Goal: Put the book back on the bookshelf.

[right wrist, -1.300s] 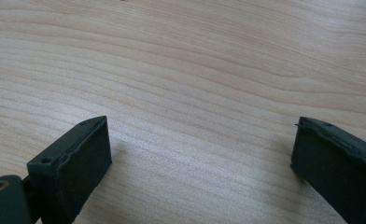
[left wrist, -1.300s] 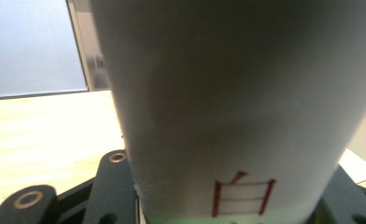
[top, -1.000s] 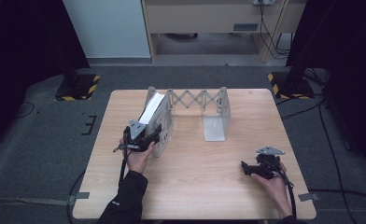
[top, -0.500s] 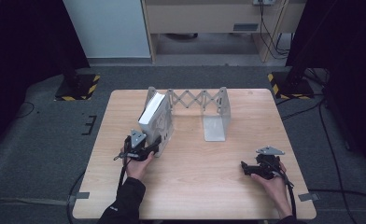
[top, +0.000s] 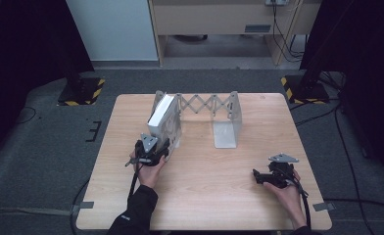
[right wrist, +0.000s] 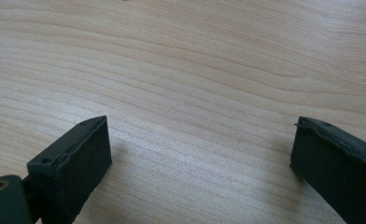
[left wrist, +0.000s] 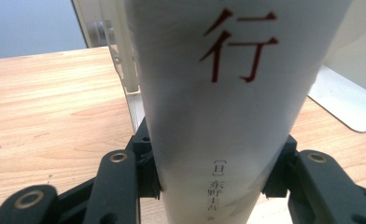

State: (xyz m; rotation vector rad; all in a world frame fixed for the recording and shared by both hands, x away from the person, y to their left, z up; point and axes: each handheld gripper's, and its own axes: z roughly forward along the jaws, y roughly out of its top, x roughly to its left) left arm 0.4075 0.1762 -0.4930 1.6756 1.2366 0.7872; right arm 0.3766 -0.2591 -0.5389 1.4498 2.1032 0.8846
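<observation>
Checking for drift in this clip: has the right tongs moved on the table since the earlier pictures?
No. In the high view the right tongs sit at the same spot near the table's right front corner, open and apart from the white bookend rack.

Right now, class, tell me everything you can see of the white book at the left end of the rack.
The white book is thick, with a pale, matt spine that carries large red characters and smaller dark ones lower down. It stands on edge on the wooden table, tilted against the left plate of the white expanding rack. The left gripper has just closed its jaws on the spine from both sides, low down.
</observation>
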